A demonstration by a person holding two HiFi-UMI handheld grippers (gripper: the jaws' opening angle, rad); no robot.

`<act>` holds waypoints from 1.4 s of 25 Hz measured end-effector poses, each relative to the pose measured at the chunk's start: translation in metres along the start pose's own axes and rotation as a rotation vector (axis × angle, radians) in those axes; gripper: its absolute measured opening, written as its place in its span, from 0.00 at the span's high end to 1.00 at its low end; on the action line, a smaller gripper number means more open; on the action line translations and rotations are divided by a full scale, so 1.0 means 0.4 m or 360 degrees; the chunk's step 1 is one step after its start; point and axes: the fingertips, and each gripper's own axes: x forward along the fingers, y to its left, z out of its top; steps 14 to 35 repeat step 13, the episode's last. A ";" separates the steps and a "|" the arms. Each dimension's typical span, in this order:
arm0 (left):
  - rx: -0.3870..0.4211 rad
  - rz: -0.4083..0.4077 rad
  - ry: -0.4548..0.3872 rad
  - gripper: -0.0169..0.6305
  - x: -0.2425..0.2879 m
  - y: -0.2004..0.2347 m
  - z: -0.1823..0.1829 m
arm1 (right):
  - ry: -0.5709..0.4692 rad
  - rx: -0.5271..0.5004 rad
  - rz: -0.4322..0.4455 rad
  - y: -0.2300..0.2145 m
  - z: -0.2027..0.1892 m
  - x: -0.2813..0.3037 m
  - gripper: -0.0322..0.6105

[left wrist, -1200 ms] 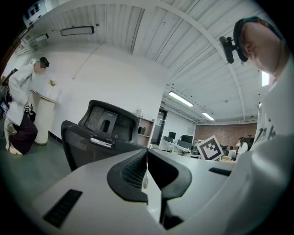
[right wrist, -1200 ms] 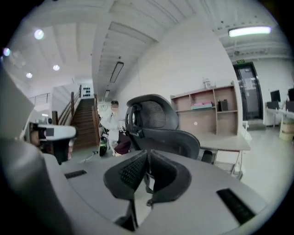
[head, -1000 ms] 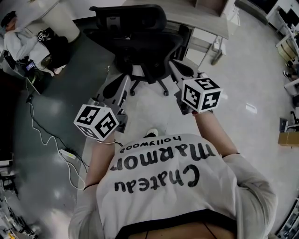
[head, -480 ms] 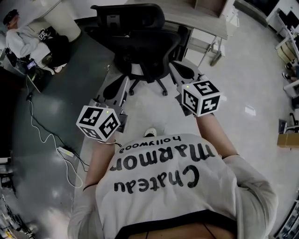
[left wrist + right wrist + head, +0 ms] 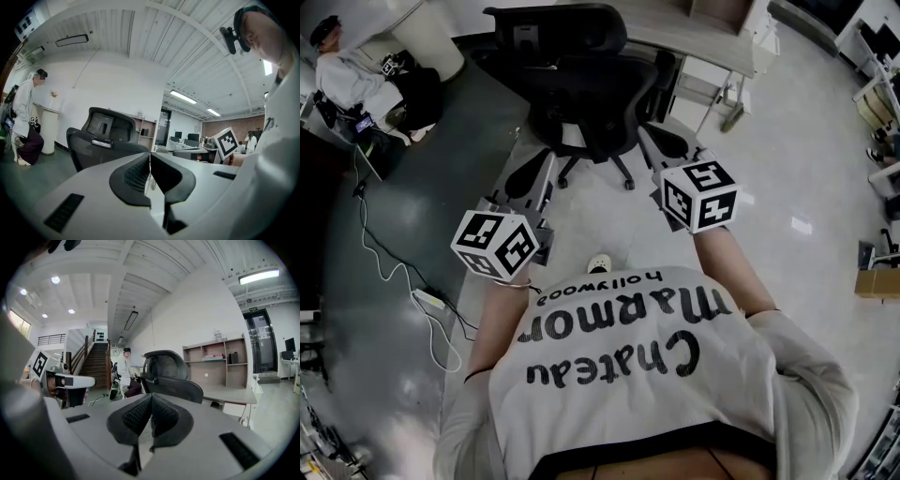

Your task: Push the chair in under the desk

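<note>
Nearest you, the left gripper (image 5: 534,173) and right gripper (image 5: 661,142) are held out side by side at about the same height. In each gripper view the jaws are pressed fully together with nothing between them, so both hands are empty. That suits a push, since closed jaws make a blunt, firm nose.

Just ahead stands the chair (image 5: 581,94) with its back towards you and its star base and castors (image 5: 592,169) on the pale floor. Neither gripper touches it; both gripper views show a gap before the backrest (image 5: 101,147).

Expect it to roll readily on that smooth floor and also to swivel, so a one-sided shove would probably spin the seat and not send it straight. The mesh panel looks springy and likely to give. I would put each gripper on the stiff outer frame of the backrest, one on each side at equal height. The headrest (image 5: 164,364) on its stalk looks a poorer place, likely to tip or flex.

Beyond the chair is the table (image 5: 698,33), its top running off to the right with a leg (image 5: 733,108) below. The backrest hides the seat, so I cannot tell how far under it already sits.
</note>
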 end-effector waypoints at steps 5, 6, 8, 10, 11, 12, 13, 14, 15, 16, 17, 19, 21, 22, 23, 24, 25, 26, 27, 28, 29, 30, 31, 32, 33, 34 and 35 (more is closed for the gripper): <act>0.0014 0.0008 -0.0005 0.95 -0.010 -0.016 0.007 | 0.0018 -0.0014 0.0002 0.005 -0.010 -0.017 0.94; 0.0017 0.0012 -0.0006 0.95 -0.014 -0.019 0.008 | 0.0021 -0.0023 0.0004 0.008 -0.012 -0.022 0.94; 0.0019 0.0018 -0.0009 0.95 -0.020 -0.027 0.008 | 0.0026 -0.0041 -0.0001 0.009 -0.017 -0.033 0.94; 0.0022 0.0024 -0.0011 0.95 -0.027 -0.035 0.004 | 0.0026 -0.0047 -0.0005 0.008 -0.022 -0.044 0.94; 0.0024 0.0027 -0.0012 0.95 -0.030 -0.040 0.002 | 0.0024 -0.0045 -0.0006 0.008 -0.024 -0.049 0.94; 0.0027 0.0030 -0.0013 0.95 -0.033 -0.044 -0.001 | 0.0021 -0.0042 -0.0005 0.008 -0.026 -0.054 0.94; 0.0030 0.0033 -0.0014 0.95 -0.036 -0.048 -0.004 | 0.0018 -0.0040 -0.0004 0.008 -0.028 -0.058 0.94; 0.0030 0.0033 -0.0014 0.95 -0.036 -0.048 -0.004 | 0.0018 -0.0040 -0.0004 0.008 -0.028 -0.058 0.94; 0.0030 0.0033 -0.0014 0.95 -0.036 -0.048 -0.004 | 0.0018 -0.0040 -0.0004 0.008 -0.028 -0.058 0.94; 0.0030 0.0033 -0.0014 0.95 -0.036 -0.048 -0.004 | 0.0018 -0.0040 -0.0004 0.008 -0.028 -0.058 0.94; 0.0030 0.0033 -0.0014 0.95 -0.036 -0.048 -0.004 | 0.0018 -0.0040 -0.0004 0.008 -0.028 -0.058 0.94; 0.0030 0.0033 -0.0014 0.95 -0.036 -0.048 -0.004 | 0.0018 -0.0040 -0.0004 0.008 -0.028 -0.058 0.94; 0.0030 0.0033 -0.0014 0.95 -0.036 -0.048 -0.004 | 0.0018 -0.0040 -0.0004 0.008 -0.028 -0.058 0.94; 0.0030 0.0033 -0.0014 0.95 -0.036 -0.048 -0.004 | 0.0018 -0.0040 -0.0004 0.008 -0.028 -0.058 0.94; 0.0030 0.0033 -0.0014 0.95 -0.036 -0.048 -0.004 | 0.0018 -0.0040 -0.0004 0.008 -0.028 -0.058 0.94; 0.0030 0.0033 -0.0014 0.95 -0.036 -0.048 -0.004 | 0.0018 -0.0040 -0.0004 0.008 -0.028 -0.058 0.94; 0.0030 0.0033 -0.0014 0.95 -0.036 -0.048 -0.004 | 0.0018 -0.0040 -0.0004 0.008 -0.028 -0.058 0.94; 0.0030 0.0033 -0.0014 0.95 -0.036 -0.048 -0.004 | 0.0018 -0.0040 -0.0004 0.008 -0.028 -0.058 0.94; 0.0030 0.0033 -0.0014 0.95 -0.036 -0.048 -0.004 | 0.0018 -0.0040 -0.0004 0.008 -0.028 -0.058 0.94; 0.0030 0.0033 -0.0014 0.95 -0.036 -0.048 -0.004 | 0.0018 -0.0040 -0.0004 0.008 -0.028 -0.058 0.94; 0.0030 0.0033 -0.0014 0.95 -0.036 -0.048 -0.004 | 0.0018 -0.0040 -0.0004 0.008 -0.028 -0.058 0.94; 0.0030 0.0033 -0.0014 0.95 -0.036 -0.048 -0.004 | 0.0018 -0.0040 -0.0004 0.008 -0.028 -0.058 0.94; 0.0030 0.0033 -0.0014 0.95 -0.036 -0.048 -0.004 | 0.0018 -0.0040 -0.0004 0.008 -0.028 -0.058 0.94; 0.0030 0.0033 -0.0014 0.95 -0.036 -0.048 -0.004 | 0.0018 -0.0040 -0.0004 0.008 -0.028 -0.058 0.94; 0.0030 0.0033 -0.0014 0.95 -0.036 -0.048 -0.004 | 0.0018 -0.0040 -0.0004 0.008 -0.028 -0.058 0.94; 0.0030 0.0033 -0.0014 0.95 -0.036 -0.048 -0.004 | 0.0018 -0.0040 -0.0004 0.008 -0.028 -0.058 0.94; 0.0030 0.0033 -0.0014 0.95 -0.036 -0.048 -0.004 | 0.0018 -0.0040 -0.0004 0.008 -0.028 -0.058 0.94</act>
